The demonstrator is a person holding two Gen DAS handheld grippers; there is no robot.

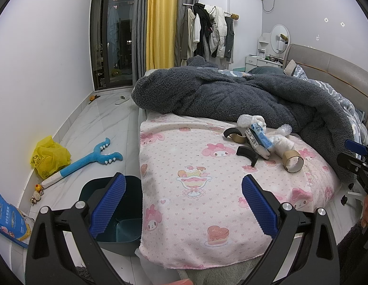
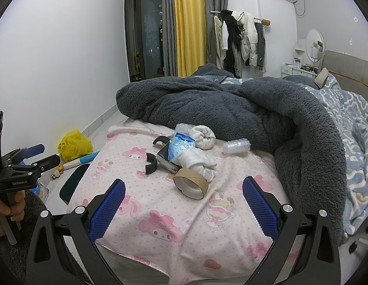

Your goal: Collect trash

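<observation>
Both the left gripper [image 1: 184,199] and the right gripper [image 2: 184,201] hung wide open and empty; ahead of them lay the trash pile [image 2: 184,156] on the pink sheet [image 2: 141,216], untouched; reaching forward seemed next; the bin [image 1: 127,213] waited beside the left one.

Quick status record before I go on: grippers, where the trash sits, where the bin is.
left gripper: open, empty
right gripper: open, empty
trash pile: on pink sheet, near grey blanket
nearest item: cardboard tape roll, on its side
other items: bubble wrap, blue packet, black curved pieces
bin: on floor beside bed, open
</observation>
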